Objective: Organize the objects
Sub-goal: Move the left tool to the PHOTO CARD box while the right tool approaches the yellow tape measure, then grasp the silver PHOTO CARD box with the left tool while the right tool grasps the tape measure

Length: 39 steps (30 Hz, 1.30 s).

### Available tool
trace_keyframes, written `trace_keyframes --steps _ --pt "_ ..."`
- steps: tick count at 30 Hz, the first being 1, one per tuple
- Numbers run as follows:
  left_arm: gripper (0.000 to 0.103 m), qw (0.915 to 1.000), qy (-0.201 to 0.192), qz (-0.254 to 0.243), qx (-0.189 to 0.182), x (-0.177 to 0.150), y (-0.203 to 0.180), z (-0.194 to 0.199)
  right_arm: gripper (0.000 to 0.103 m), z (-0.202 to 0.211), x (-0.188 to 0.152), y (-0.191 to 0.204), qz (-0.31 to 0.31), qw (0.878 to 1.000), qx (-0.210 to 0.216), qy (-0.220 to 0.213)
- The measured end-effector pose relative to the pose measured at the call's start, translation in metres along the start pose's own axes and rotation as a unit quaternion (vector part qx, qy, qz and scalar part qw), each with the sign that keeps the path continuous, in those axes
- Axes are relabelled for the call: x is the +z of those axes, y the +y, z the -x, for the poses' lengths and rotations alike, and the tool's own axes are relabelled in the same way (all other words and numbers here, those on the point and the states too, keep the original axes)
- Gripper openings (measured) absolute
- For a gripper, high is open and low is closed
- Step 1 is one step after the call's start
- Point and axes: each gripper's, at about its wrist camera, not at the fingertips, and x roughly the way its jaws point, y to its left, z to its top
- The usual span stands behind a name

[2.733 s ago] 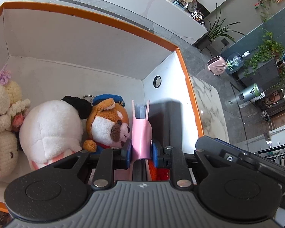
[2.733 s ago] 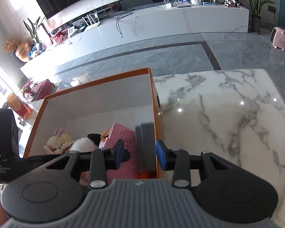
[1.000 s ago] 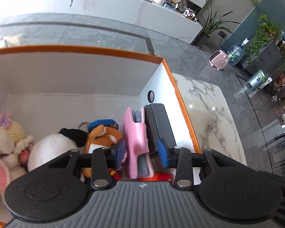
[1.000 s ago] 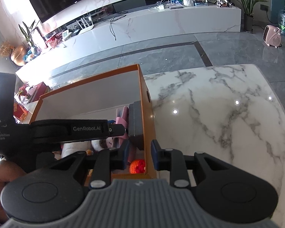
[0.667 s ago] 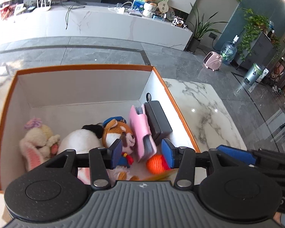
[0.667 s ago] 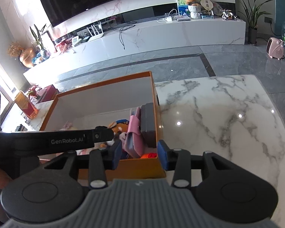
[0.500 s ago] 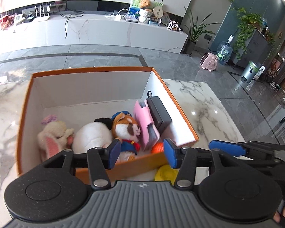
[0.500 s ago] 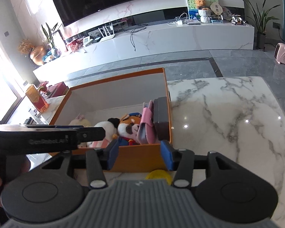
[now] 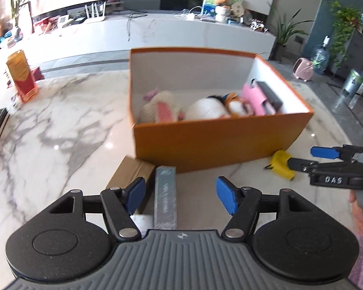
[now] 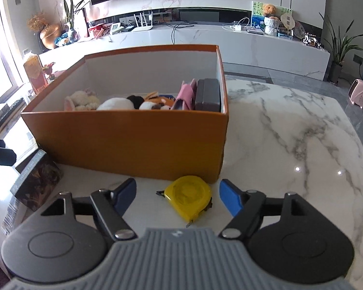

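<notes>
We have both grippers out of the orange box (image 10: 133,140) and low over the marble table (image 10: 302,133). The right gripper (image 10: 177,198) has just been opening; its jaws stand spread with the yellow tape measure (image 10: 188,194) lying flat between them, touching neither pad. From that camera the tape measure sits at 6 o'clock of the box, just beside its near wall.

The left gripper (image 9: 180,195) has also just been opening and is spread, holding nothing. A long grey box (image 9: 165,195) lies between its fingers, nearer the left pad, running toward 12 o'clock until it meets the box wall. A brown carton (image 9: 130,174) sits at 10 o'clock of it; whether the two touch we cannot tell, as the left finger hides the seam.

We think the risks are these:

- The tape measure is smooth and rounded, so an off-centre squeeze may squirt it out or push it against the box.
- Its small clip or tab pokes out toward the camera and could snag a pad.
- Closing the left gripper may drag the brown carton along with the grey box.
- The plush toys (image 10: 113,102), pink pouch (image 10: 185,94) and dark grey case (image 10: 208,94) already fill the back row, so we could knock them while dropping anything in.
</notes>
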Motion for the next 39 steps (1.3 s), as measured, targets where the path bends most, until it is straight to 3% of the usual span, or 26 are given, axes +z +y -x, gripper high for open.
trace_keyframes --steps 10,23,30,34,39 --pt "0.076 0.9991 0.036 -0.006 0.020 -0.031 0.005 -0.018 0.077 -0.035 -0.010 -0.010 0.007 1.000 -0.021 0.013" --pt "0.064 0.9980 0.052 0.010 0.034 -0.029 0.006 -0.036 0.076 -0.058 -0.015 -0.002 0.036 0.998 -0.014 0.044" --pt "0.051 0.9978 0.052 0.022 0.036 -0.026 0.009 -0.042 0.066 -0.062 -0.017 0.001 0.037 0.998 -0.018 0.037" --pt "0.030 0.9971 0.057 0.036 0.036 -0.025 0.013 -0.044 0.060 -0.060 -0.018 0.001 0.040 0.998 -0.021 0.033" --pt "0.028 0.9968 0.057 0.043 0.038 -0.025 0.016 -0.045 0.058 -0.056 -0.020 0.004 0.038 0.998 -0.026 0.036"
